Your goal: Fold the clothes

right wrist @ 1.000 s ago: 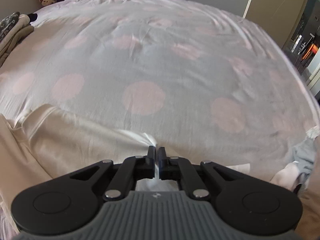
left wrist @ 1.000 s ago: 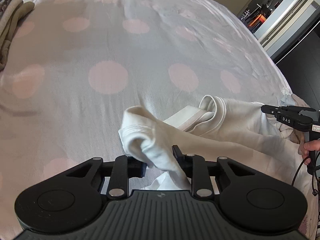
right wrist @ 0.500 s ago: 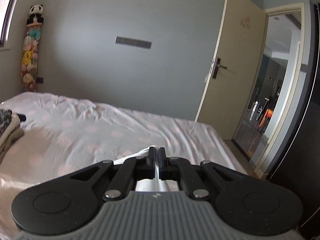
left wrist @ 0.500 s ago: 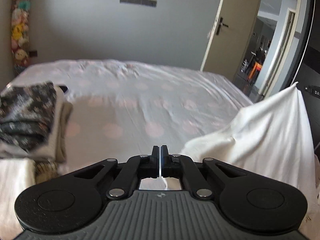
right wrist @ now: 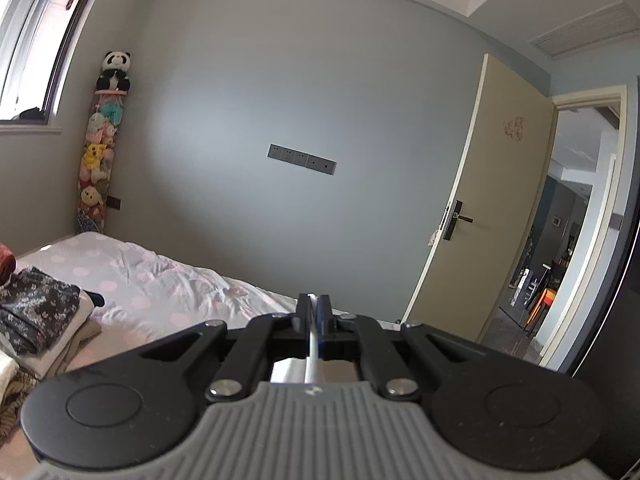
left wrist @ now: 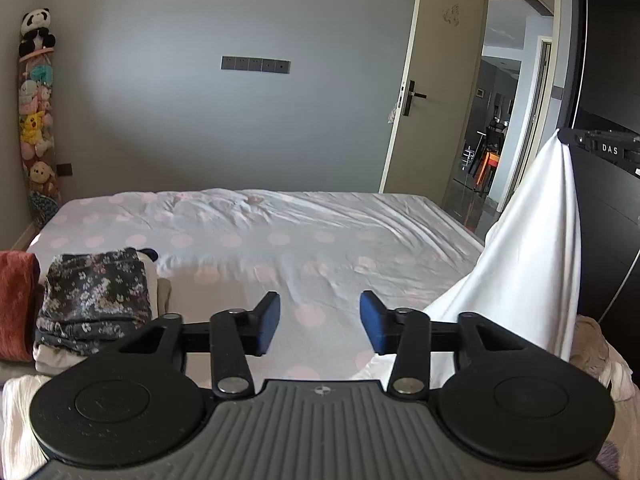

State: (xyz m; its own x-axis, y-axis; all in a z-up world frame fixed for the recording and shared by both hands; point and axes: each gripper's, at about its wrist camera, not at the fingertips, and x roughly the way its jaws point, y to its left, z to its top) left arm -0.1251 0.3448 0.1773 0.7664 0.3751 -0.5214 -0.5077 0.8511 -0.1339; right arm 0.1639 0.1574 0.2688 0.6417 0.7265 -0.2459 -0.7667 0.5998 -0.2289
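A white garment (left wrist: 532, 256) hangs in a tall peak at the right of the left wrist view, held up by my right gripper (left wrist: 568, 138). My left gripper (left wrist: 319, 322) stands open above the bed with nothing between its blue pads (left wrist: 267, 322). In the right wrist view my right gripper (right wrist: 313, 314) is shut on a thin edge of the white garment (right wrist: 313, 356), which runs back between the fingers. The rest of the cloth hangs below, out of that view.
A bed with a polka-dot sheet (left wrist: 260, 240) fills the middle. A stack of folded clothes, floral on top (left wrist: 94, 292), sits at its left next to a red cushion (left wrist: 16, 304). More crumpled clothes (left wrist: 596, 356) lie at the right. An open door (left wrist: 432, 92) stands beyond.
My left gripper has opened and let go of the white garment. The right gripper has risen higher, lifting the cloth into a taller peak.
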